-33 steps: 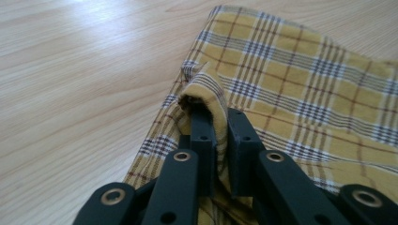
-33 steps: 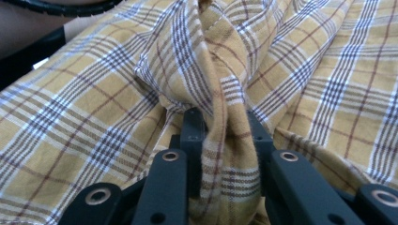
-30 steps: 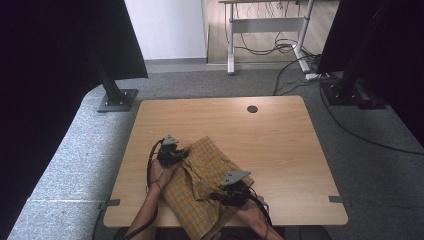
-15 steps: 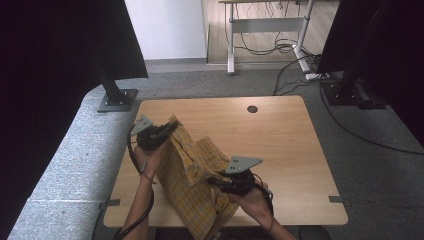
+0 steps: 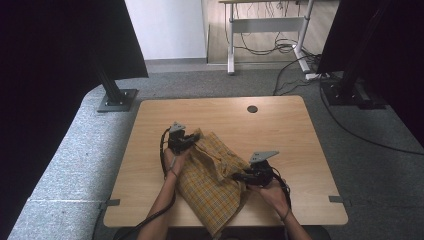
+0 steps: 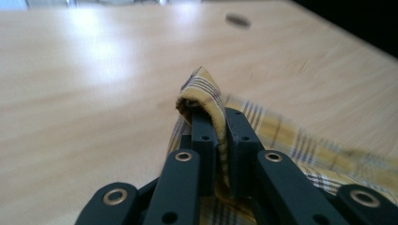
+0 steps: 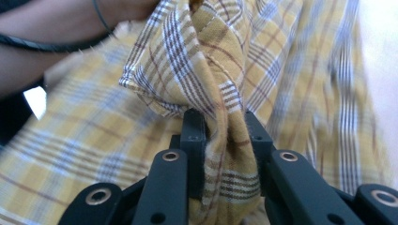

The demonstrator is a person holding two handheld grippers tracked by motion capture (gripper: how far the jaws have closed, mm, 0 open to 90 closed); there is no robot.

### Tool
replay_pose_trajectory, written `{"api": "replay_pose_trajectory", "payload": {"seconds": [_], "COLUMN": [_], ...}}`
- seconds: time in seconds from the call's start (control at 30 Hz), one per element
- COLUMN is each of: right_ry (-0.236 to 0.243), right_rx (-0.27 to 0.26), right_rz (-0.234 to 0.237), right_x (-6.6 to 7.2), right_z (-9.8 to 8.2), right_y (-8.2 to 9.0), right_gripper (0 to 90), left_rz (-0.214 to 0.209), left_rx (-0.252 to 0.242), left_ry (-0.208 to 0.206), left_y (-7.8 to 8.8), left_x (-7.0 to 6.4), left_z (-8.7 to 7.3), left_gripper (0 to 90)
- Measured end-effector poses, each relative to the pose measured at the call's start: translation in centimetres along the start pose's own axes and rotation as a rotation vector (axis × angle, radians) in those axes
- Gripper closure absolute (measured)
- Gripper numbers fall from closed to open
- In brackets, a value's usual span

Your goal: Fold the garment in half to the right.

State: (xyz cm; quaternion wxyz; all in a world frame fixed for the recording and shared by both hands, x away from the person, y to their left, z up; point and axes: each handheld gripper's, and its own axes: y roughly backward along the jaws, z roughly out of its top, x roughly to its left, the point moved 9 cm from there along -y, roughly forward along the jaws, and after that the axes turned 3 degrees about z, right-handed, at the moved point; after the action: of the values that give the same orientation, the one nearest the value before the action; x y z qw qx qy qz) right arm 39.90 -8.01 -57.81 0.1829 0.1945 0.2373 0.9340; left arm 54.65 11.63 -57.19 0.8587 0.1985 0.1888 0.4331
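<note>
We see a yellow checked cloth (image 5: 212,177) lying rumpled on a pale wooden surface (image 5: 300,130), held at two places by a person. Its long axis runs on a slant, from the left hand-held gripper (image 5: 186,142) at its far upper corner down to the near edge of the surface, where the cloth hangs slightly over. The left hand-held gripper (image 6: 212,117) is nearly closed on a folded corner of the cloth (image 6: 206,91), which pokes up just past the jaw tips; its jaws have just been opening a little, with the fabric between them. This gripper points away from the person, roughly level over the surface, and the left forearm reaches up from the bottom edge beside the cloth.

The right hand-held gripper (image 5: 240,176) points sideways toward the left one and pinches a bunched, twisted fold at the cloth's right edge (image 7: 225,117). Its jaws are narrow, clamped on the fabric. The right hand (image 5: 272,187) sits behind it, near the person.
</note>
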Motion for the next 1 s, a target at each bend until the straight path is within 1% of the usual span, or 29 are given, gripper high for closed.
{"api": "replay_pose_trajectory", "payload": {"seconds": [0.03, 0.07, 0.1, 0.17, 0.23, 0.3, 0.33, 0.37, 0.43, 0.47, 0.5, 0.57, 0.6, 0.63, 0.73, 0.77, 0.8, 0.87, 0.93, 1.0], "right_ry": [-0.01, -0.017, -0.014, 0.001, 0.005, 0.003, 0.003, 0.007, 0.014, 0.015, 0.016, 0.016, 0.015, 0.02, 0.027, 0.031, 0.033, 0.039, 0.042, 0.046], "right_rx": [0.007, 0.016, 0.023, 0.045, 0.054, 0.051, 0.052, 0.054, 0.057, 0.058, 0.06, 0.06, 0.059, 0.059, 0.058, 0.057, 0.056, 0.057, 0.055, 0.052], "right_rz": [0.004, 0.006, 0.001, -0.021, -0.03, -0.041, -0.051, -0.057, -0.067, -0.07, -0.071, -0.073, -0.075, -0.078, -0.085, -0.087, -0.089, -0.091, -0.092, -0.095], "right_x": [-0.2, -0.4, -0.5, -0.5, -0.5, -0.5, -0.4, -0.4, -0.3, -0.3, -0.2, -0.2, -0.2, -0.2, -0.1, -0.1, -0.1, -0.1, -0.1, -0.1], "right_z": [-0.4, -0.8, -0.9, -1.2, -1.4, -1.7, -1.8, -1.9, -1.9, -2.0, -2.0, -2.0, -2.0, -2.0, -2.1, -2.1, -2.1, -2.1, -2.1, -2.1], "right_y": [-0.2, -0.4, -0.5, -0.7, -0.8, -0.9, -0.9, -0.9, -0.9, -0.9, -0.9, -0.9, -0.9, -0.9, -0.9, -0.9, -0.9, -0.9, -0.9, -0.8], "right_gripper": [75.0, 75.1, 75.1, 75.1, 75.2, 75.3, 75.4, 75.3, 75.3, 75.3, 75.3, 75.3, 75.2, 75.2, 75.0, 74.9, 74.9, 74.8, 74.4, 74.1], "left_rz": [0.003, 0.003, 0.012, 0.018, 0.022, 0.032, 0.036, 0.035, 0.034, 0.047, 0.064, 0.063, 0.054, 0.041, 0.02, -0.001, -0.022, -0.06, -0.112, -0.143], "left_rx": [0.017, 0.017, 0.037, 0.059, 0.066, 0.065, 0.06, 0.04, 0.013, 0.001, -0.011, -0.018, -0.016, -0.018, -0.012, -0.011, -0.009, 0.001, 0.037, 0.064], "left_ry": [0.0, 0.0, -0.005, -0.015, -0.022, -0.037, -0.043, -0.037, -0.023, -0.015, -0.007, 0.007, 0.0, -0.014, -0.08, -0.093, -0.109, -0.145, -0.176, -0.22], "left_y": [-0.3, -0.3, -0.6, -0.8, -0.8, -0.5, -0.3, 0.4, 1.3, 1.9, 2.5, 3.5, 4.0, 4.4, 5.7, 6.1, 6.5, 7.2, 7.5, 7.8], "left_x": [0.0, 0.0, 0.1, 0.3, 0.4, 0.7, 0.9, 1.4, 2.0, 2.5, 2.9, 3.5, 3.4, 3.1, 1.8, 1.2, 0.4, -1.4, -3.3, -5.3], "left_z": [-0.4, -0.4, -0.8, -1.1, -1.2, -1.0, -0.9, -0.5, -0.1, 0.0, 0.1, 0.0, -0.1, -0.2, -0.6, -0.7, -0.8, -1.1, -1.7, -2.5], "left_gripper": [83.3, 82.8, 82.3, 80.3, 78.8, 73.6, 68.6, 66.0, 63.3, 62.3, 63.3, 61.8, 59.6, 57.4, 48.3, 45.6, 41.8, 37.3, 32.7, 29.8]}}
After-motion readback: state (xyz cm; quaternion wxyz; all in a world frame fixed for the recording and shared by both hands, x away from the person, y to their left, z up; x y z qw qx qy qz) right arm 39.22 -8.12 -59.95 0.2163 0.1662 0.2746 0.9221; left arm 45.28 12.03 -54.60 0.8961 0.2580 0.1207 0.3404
